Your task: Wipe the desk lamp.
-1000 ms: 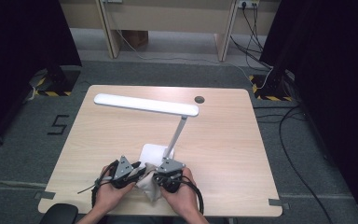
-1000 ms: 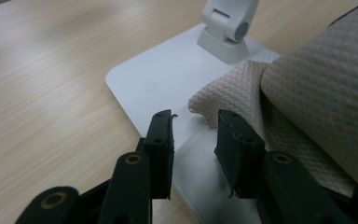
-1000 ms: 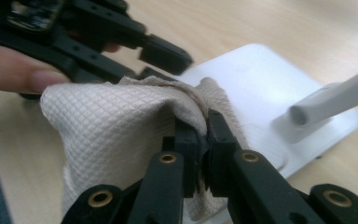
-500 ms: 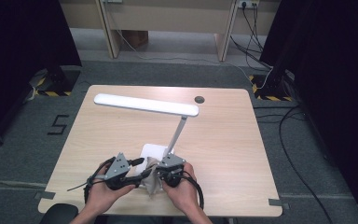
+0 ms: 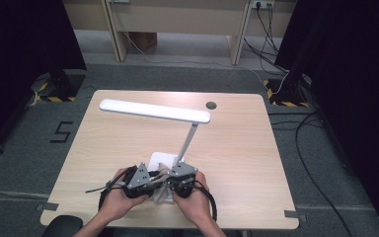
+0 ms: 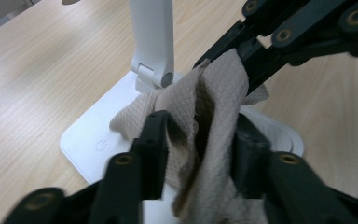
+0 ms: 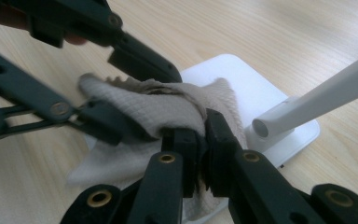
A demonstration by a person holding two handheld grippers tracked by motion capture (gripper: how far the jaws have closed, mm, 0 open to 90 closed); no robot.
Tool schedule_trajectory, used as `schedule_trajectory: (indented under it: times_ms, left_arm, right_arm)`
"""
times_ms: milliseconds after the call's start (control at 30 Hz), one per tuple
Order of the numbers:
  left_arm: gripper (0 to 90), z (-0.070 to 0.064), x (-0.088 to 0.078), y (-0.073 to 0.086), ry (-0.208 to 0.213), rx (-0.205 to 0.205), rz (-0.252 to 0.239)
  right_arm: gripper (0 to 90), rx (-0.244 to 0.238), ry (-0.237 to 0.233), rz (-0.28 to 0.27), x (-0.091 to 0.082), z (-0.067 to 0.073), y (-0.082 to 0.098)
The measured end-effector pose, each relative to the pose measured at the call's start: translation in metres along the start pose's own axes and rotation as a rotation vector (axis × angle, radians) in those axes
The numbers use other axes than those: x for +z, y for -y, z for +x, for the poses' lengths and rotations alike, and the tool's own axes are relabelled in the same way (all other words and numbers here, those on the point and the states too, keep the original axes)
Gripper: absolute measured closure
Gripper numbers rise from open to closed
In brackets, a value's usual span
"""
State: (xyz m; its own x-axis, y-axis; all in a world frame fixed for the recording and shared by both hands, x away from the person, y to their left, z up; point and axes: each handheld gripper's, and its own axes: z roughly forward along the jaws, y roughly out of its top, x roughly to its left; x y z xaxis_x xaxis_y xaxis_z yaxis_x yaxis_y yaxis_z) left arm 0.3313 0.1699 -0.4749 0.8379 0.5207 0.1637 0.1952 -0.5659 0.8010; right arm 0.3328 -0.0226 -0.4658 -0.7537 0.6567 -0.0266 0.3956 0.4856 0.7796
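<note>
A white desk lamp stands on the table, its long head (image 5: 155, 111) on a slanted arm (image 5: 187, 140) above a flat square base (image 5: 160, 159). Over the base's near edge both grippers hold a beige cloth (image 6: 214, 88). My left gripper (image 6: 198, 140) has just been closing, and the bunched cloth fills the gap between its pads. My right gripper (image 7: 203, 135) is shut, pinching a fold of the cloth (image 7: 154, 112). In the high view the left gripper (image 5: 154, 185) and right gripper (image 5: 171, 185) meet tip to tip. The base carries a power symbol (image 6: 101, 145).
The wooden table (image 5: 103, 148) has a round cable hole (image 5: 210, 105) at its far edge. The lamp arm (image 7: 326, 93) slants up just right of my right gripper. Desks, black curtains and floor cables lie beyond the table.
The left gripper drew slightly left away from the right one half a second ago, then came back close to it and a little higher. The right gripper and the lamp kept still.
</note>
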Motion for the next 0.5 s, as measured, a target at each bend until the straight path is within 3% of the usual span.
schedule_trajectory:
  times_ms: [33, 100, 167, 300, 500]
  left_arm:
    - [65.6, 0.001, 0.0, 0.0, 0.002, 0.008, 0.001]
    - [76.7, 0.003, 0.0, 0.001, 0.003, 0.0, -0.014]
    - [83.1, 0.007, 0.0, 0.002, -0.001, -0.047, -0.041]
    - [85.1, 0.015, -0.004, 0.005, -0.015, -0.162, -0.089]
    - [85.5, 0.017, -0.006, 0.007, -0.033, -0.194, -0.103]
  right_arm:
    - [85.6, 0.0, 0.0, 0.0, 0.0, 0.0, 0.0]
    - [85.3, 0.002, -0.005, -0.009, -0.002, 0.0, -0.002]
    - [84.1, 0.006, -0.013, -0.011, -0.002, 0.0, -0.002]
    - [82.5, 0.023, -0.048, -0.024, -0.001, 0.003, -0.001]
    - [77.8, 0.023, -0.064, -0.033, 0.002, 0.004, 0.0]
